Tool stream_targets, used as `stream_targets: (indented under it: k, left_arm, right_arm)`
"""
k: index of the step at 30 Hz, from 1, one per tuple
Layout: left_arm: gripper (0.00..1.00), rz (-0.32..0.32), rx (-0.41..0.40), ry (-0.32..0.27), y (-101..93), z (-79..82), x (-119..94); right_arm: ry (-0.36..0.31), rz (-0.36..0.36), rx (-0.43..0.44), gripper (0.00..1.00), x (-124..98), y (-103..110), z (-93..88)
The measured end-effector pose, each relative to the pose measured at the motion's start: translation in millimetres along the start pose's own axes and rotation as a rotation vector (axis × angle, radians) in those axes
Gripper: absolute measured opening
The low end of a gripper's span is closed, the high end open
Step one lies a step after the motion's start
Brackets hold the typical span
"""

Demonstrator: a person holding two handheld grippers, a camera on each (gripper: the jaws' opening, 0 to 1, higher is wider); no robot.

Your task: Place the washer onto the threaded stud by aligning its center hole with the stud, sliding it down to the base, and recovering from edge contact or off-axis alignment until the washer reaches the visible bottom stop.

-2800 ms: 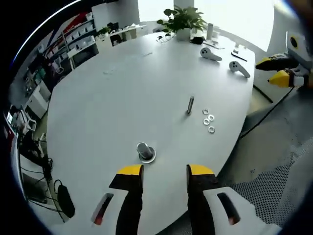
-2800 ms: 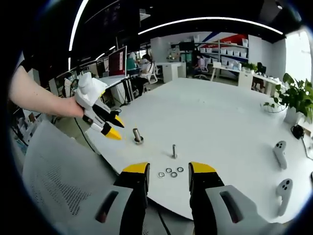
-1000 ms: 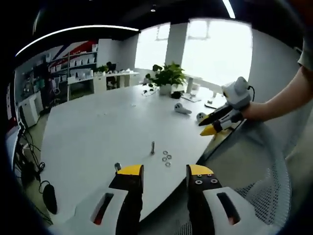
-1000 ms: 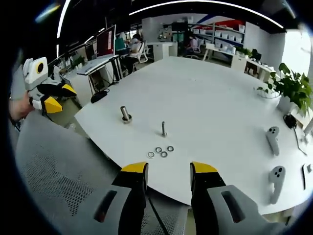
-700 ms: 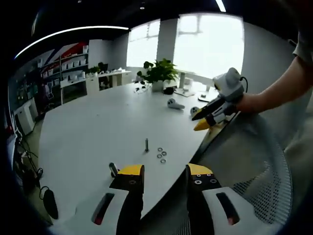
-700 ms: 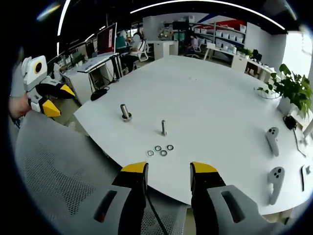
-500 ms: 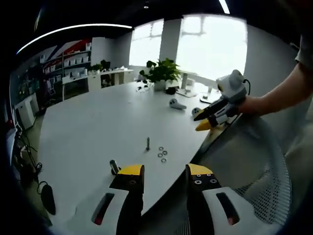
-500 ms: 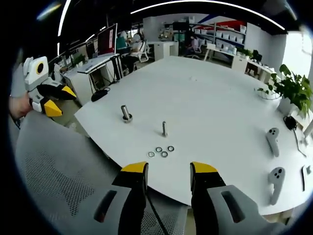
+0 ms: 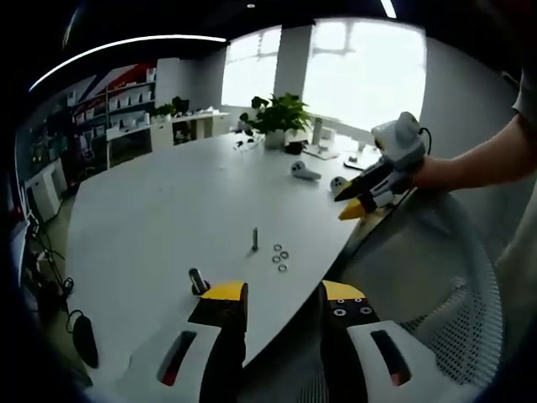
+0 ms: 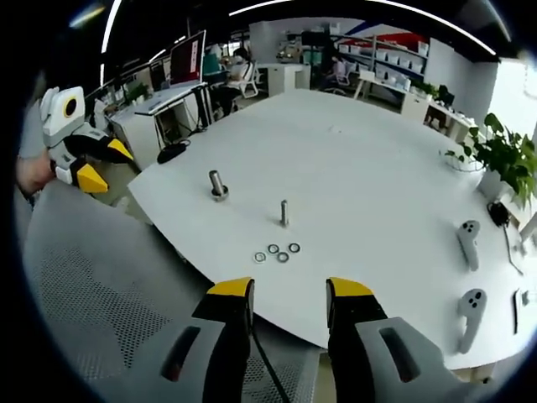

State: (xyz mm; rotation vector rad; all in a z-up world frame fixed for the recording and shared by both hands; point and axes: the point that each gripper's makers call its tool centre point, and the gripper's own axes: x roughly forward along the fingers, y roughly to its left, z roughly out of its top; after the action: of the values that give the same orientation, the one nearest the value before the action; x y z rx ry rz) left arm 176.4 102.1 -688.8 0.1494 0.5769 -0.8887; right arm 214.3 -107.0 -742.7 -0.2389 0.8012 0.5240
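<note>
Both grippers hover off the white table (image 10: 369, 151), jaws parted wide, holding nothing: right gripper (image 10: 288, 295), left gripper (image 9: 283, 296). Four washers (image 10: 278, 251) lie at 6 o'clock of the threaded stud (image 10: 284, 213); a second stud (image 10: 217, 185) stands at its 10 o'clock.

On the white table (image 9: 168, 210), four washers (image 9: 279, 257) lie just beside the upright stud (image 9: 255, 238). The left gripper (image 9: 284, 295), jaws apart, hangs well short of it.
</note>
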Motion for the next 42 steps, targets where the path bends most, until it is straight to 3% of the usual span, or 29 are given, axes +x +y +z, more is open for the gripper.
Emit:
stream_targets:
  k: [5,12,15,18,28,32,36,42]
  left_arm:
    - [0.32,0.003,0.0,0.011,1.7,-3.3,0]
    - [0.32,-0.002,-0.004,0.017,0.8,-5.5,-1]
    - [0.31,0.003,0.007,0.013,1.0,-4.7,-2]
    - [0.31,0.004,0.006,0.014,1.5,-5.3,-2]
    - [0.3,0.001,-0.04,0.017,5.5,-7.4,-3]
    - [0.3,0.007,-0.048,0.012,6.3,-6.9,-4]
    - [0.3,0.008,-0.044,0.024,6.5,-9.2,-3]
    - [0.3,0.01,-0.029,0.049,5.9,-13.8,-1]
  right_arm:
    - [-0.002,0.007,-0.019,0.36,-1,2,3.8]
    - [0.102,0.06,-0.059,0.36,6,14,-7.9]
    - [0.174,0.037,-0.08,0.36,11,7,-15.1]
    - [0.203,0.043,-0.067,0.36,21,4,-15.2]
    - [0.192,0.099,0.018,0.34,53,12,4.6]
    - [0.234,0.129,-0.029,0.35,69,24,1.3]
    - [0.324,0.139,-0.194,0.34,83,33,-16.4]
    - [0.373,0.196,-0.191,0.29,98,51,-29.0]
